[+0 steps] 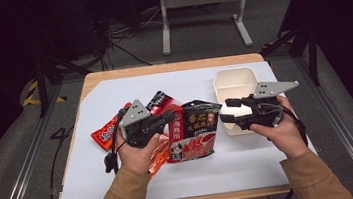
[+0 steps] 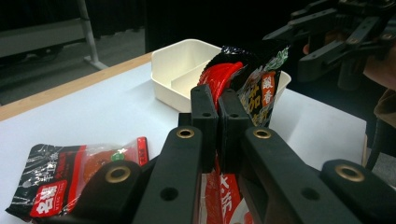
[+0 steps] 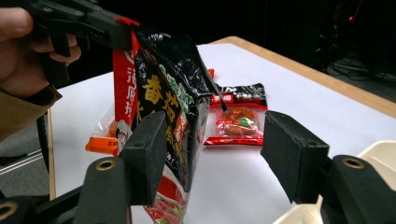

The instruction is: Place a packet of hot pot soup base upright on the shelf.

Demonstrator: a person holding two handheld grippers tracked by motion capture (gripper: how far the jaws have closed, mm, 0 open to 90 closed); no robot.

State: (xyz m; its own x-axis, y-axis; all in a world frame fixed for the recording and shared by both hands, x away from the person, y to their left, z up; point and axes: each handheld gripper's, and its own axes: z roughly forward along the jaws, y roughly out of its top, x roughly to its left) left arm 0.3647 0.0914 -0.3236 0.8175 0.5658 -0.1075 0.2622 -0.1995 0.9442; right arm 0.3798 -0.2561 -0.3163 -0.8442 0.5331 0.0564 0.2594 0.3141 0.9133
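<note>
With my left claw [image 1: 171, 116] clamped on the pouch's [image 1: 193, 133] top edge, lifting it just left of the white box [image 1: 235, 80], my right claw [image 1: 228, 111] waits wide open beside the box, probably to take the pouch's other side.

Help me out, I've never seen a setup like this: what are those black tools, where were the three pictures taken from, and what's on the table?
A person sits at a table holding a hand-operated two-jaw gripper in each hand. The high view looks down from above; the other two come from cameras riding on each gripper, looking along its jaws. The left gripper is clamped shut on the top edge of a large black-and-red food pouch, lifting it. The right gripper is open, near a white divided container. Several smaller red snack packets lie on the white surface to the left.
</note>
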